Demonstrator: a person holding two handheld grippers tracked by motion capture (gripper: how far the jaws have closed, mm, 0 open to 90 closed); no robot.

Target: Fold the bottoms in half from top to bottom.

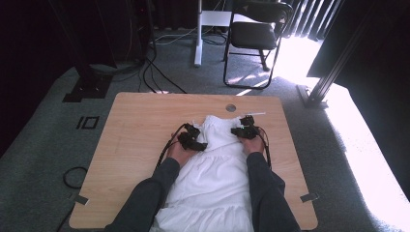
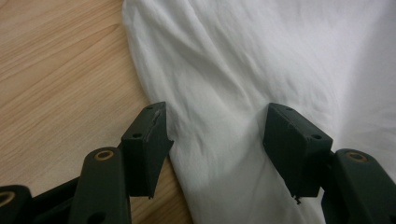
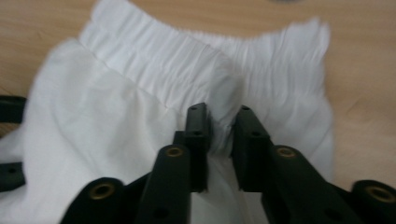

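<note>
1. Garment (image 1: 212, 169): a white gathered piece lies flat on the wooden table (image 1: 135, 130), its elastic band (image 3: 187, 65) at the far end
2. Left gripper (image 2: 217, 140): jaws spread wide over the cloth's left edge, pressing nothing
3. Right gripper (image 3: 220, 135): jaws pinched on a fold of the garment just below the band, by its right side

I'm seeing hard sunlight glaring on the carpet (image 1: 367, 145) at right, the room behind staying dark; my right gripper view is blurring softly.
</note>
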